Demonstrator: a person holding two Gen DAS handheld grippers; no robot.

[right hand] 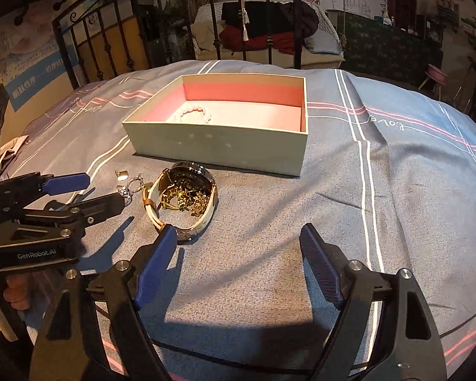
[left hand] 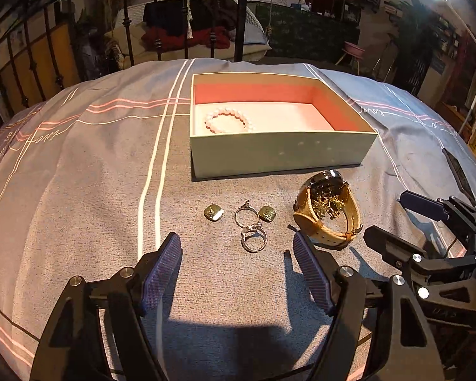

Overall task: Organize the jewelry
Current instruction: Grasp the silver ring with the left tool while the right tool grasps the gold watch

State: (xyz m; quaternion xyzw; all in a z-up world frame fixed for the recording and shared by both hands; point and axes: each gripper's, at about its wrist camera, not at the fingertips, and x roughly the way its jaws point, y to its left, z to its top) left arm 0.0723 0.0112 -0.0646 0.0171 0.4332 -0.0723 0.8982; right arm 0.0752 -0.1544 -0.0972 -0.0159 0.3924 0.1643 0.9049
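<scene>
left wrist view: the left gripper (left hand: 236, 247) hovers over the grey striped bedcover (left hand: 79, 174) with its jaws spread wide and nothing between the pads. ahead of it, from left to right, lie a gold earring (left hand: 214, 213), two rings (left hand: 250, 227) touching each other, a second gold earring (left hand: 267, 213) and a watch (left hand: 328, 209) on its side with a tan strap. behind them stands an open box (left hand: 282, 154) with a pearl bracelet (left hand: 229, 121) inside at its left. the right gripper (right hand: 238, 241) is also wide open and empty, with the watch touching its left fingertip
</scene>
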